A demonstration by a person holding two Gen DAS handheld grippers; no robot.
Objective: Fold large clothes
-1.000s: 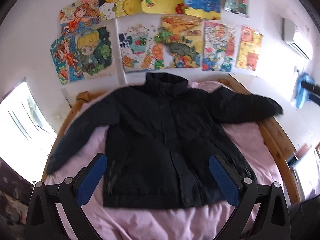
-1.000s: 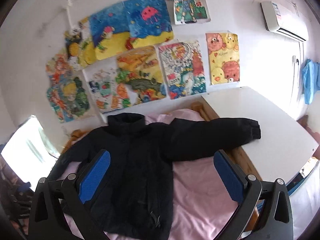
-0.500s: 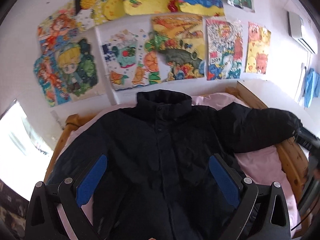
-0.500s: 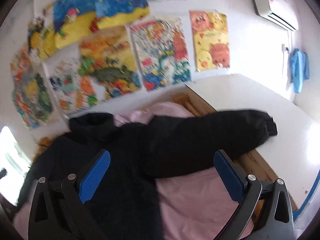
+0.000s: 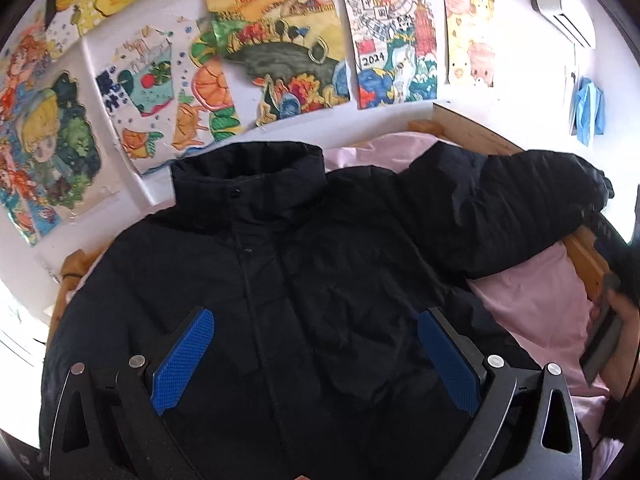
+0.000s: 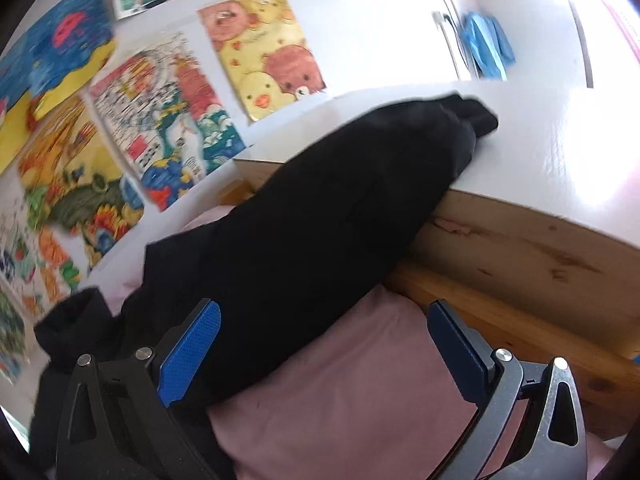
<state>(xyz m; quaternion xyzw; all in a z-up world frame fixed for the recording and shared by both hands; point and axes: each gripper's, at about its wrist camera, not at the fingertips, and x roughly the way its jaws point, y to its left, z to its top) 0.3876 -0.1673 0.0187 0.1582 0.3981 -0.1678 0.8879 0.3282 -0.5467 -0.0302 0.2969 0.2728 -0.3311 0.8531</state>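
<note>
A large black puffer jacket (image 5: 304, 280) lies face up on a bed with a pink sheet (image 5: 544, 304), collar toward the wall. My left gripper (image 5: 316, 344) hovers open low over the jacket's chest, blue pads either side of the front placket. The jacket's right-hand sleeve (image 6: 332, 216) stretches out over the wooden bed rail, its cuff resting on a white tabletop (image 6: 560, 152). My right gripper (image 6: 324, 344) stands open just above the pink sheet beside that sleeve, its left pad over the sleeve's lower edge. Nothing is held.
A wooden bed frame (image 6: 520, 280) borders the sheet on the right. Colourful drawings (image 5: 276, 52) cover the wall behind the bed. A hand holding the other gripper (image 5: 608, 336) shows at the right edge of the left wrist view. Blue cloth (image 6: 484, 44) hangs on the wall.
Both grippers have moved forward and lower toward the jacket. The right one has swung right to the outstretched sleeve; the left one has closed in on the chest.
</note>
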